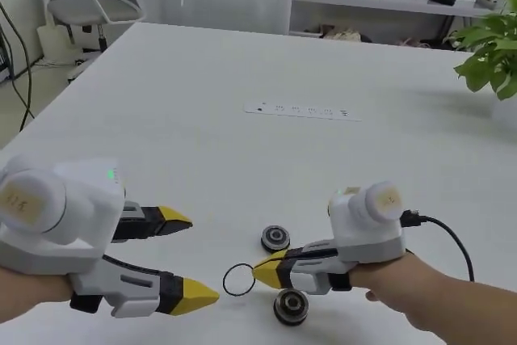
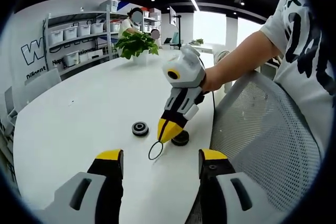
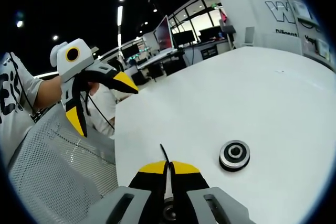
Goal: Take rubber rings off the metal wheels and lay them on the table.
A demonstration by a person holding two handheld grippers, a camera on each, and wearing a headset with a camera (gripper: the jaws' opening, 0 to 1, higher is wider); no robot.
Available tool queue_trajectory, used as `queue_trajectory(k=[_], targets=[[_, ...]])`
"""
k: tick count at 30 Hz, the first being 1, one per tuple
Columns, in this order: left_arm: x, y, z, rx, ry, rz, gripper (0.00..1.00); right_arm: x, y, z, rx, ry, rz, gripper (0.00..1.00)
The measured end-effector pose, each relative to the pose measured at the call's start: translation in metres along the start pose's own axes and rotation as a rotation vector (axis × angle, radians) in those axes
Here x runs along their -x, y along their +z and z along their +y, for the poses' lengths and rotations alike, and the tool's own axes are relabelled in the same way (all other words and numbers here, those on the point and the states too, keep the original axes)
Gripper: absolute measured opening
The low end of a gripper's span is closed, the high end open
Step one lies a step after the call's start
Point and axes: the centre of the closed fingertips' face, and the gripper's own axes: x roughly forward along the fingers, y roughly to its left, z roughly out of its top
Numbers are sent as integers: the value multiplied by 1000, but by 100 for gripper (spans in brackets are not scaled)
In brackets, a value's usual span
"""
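Head view takes in the white table [image 1: 242, 78] across the whole frame. At lower left, the left gripper [image 1: 187, 256] has its yellow-tipped jaws spread wide, with nothing between them and touching nothing. At lower centre, the right gripper [image 1: 262, 271] points left with its jaws pinched together on the rubber ring [image 1: 238, 279], gripping it by its right edge. The ring sticks out left of the tips, low over the table; I cannot tell whether it touches the surface. Two metal wheels sit on the table: the upper wheel [image 1: 275, 237] just above the right gripper's jaws, the lower wheel [image 1: 291, 306] just below them. From the right gripper view, the ring is a thin dark line rising from between the closed tips.
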Motion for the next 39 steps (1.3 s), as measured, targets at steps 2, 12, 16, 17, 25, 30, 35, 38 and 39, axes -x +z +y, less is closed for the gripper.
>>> queue_trajectory(k=[2, 12, 16, 17, 25, 30, 35, 38, 39], targets=[[0, 0, 0, 0, 1, 1, 56, 0, 0, 0, 2, 0, -3, 0], [1, 1, 2, -1, 5, -1, 56, 4, 7, 1, 12, -1, -25, 4], [0, 2, 2, -2, 4, -1, 56, 7, 11, 2, 16, -1, -39, 5], [0, 3, 2, -2, 4, -1, 56, 8, 12, 2, 16, -2, -45, 5], [-1, 6, 2, -6, 0, -1, 56, 18, 19, 1, 25, -9, -73, 9], [-3, 9, 2, -7, -2, -4, 56, 25, 22, -1, 29, -16, -91, 10], [-5, 11, 1, -15, -5, -5, 55, 31, 24, -3, 39, -26, -102, 13], [-7, 13, 1, -13, -7, -5, 55, 37, 24, -5, 50, -32, -108, 14], [-8, 13, 1, -14, -10, -2, 55, 39, 24, -5, 53, -34, -109, 14]])
